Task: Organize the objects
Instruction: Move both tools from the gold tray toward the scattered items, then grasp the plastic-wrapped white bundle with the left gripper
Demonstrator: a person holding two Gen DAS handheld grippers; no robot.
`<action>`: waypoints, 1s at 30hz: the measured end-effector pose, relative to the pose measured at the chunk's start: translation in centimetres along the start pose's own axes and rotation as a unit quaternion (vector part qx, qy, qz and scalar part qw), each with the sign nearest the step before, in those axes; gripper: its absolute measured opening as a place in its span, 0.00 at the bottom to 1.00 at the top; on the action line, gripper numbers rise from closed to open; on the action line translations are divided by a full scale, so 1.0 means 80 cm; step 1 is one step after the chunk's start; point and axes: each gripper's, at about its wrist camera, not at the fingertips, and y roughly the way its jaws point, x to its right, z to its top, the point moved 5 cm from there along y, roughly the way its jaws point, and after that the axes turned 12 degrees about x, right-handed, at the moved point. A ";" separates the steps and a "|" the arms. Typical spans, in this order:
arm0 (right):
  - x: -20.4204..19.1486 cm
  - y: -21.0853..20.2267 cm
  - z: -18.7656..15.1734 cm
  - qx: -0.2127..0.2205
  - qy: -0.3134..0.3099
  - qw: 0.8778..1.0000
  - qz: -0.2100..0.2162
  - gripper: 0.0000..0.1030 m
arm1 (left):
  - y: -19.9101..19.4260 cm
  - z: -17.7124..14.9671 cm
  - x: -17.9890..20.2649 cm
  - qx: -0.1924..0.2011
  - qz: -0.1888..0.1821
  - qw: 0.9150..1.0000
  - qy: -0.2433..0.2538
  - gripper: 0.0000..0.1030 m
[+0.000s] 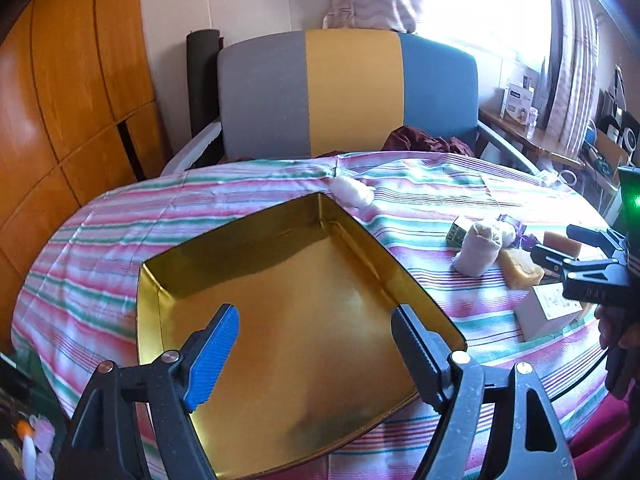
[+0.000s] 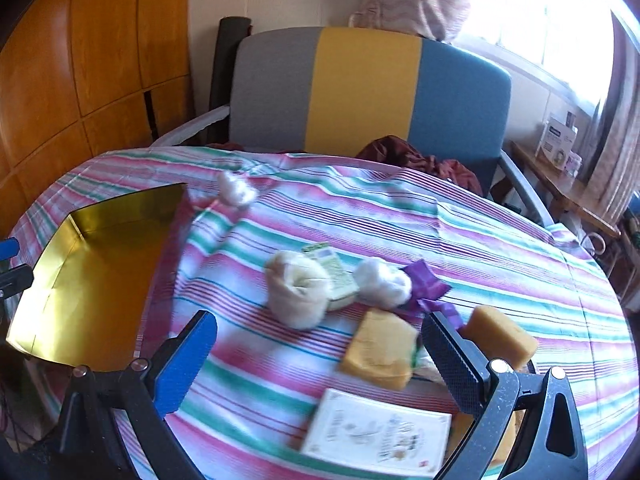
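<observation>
Your left gripper (image 1: 314,354) stands wide open and empty above the gold tin (image 1: 280,280). Your right gripper (image 2: 320,364), jaws apart and holding nothing, hovers right of the tin over the striped tablecloth (image 2: 480,240). Right of the tin lie a rolled sock (image 2: 296,288), two yellow soap bars (image 2: 380,352), a white box (image 2: 376,432) and a cotton ball (image 2: 384,282).

No text legible. White box (image 2: 376,432) has printed label, blurred; small green box (image 2: 334,276) has print, unreadable; boxes on side shelf (image 1: 518,102) carry logos, too small.
</observation>
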 end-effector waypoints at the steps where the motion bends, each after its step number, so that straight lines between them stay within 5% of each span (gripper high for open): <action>1: 0.010 0.001 -0.002 -0.001 0.007 1.000 -0.004 1.00 | 0.002 0.003 0.004 0.001 -0.001 1.000 0.005 0.80; 5: 0.050 0.008 -0.009 -0.008 0.071 0.997 -0.013 1.00 | 0.009 0.017 0.016 0.008 -0.015 1.000 0.025 0.82; 9: 0.080 0.009 -0.011 -0.014 0.132 0.991 -0.015 1.00 | 0.033 0.044 0.032 0.002 -0.085 0.996 0.015 0.86; 13: 0.089 0.008 -0.010 -0.012 0.153 0.988 -0.020 1.00 | 0.069 0.072 0.046 -0.008 -0.104 0.994 0.007 1.00; 24: 0.080 0.003 -0.004 -0.005 0.140 0.990 -0.003 1.00 | 0.235 0.120 0.078 -0.085 -0.062 0.993 0.046 0.86; 30: 0.083 0.004 -0.004 -0.007 0.147 0.989 0.001 1.00 | 0.314 0.124 0.079 -0.130 -0.050 0.990 0.024 0.78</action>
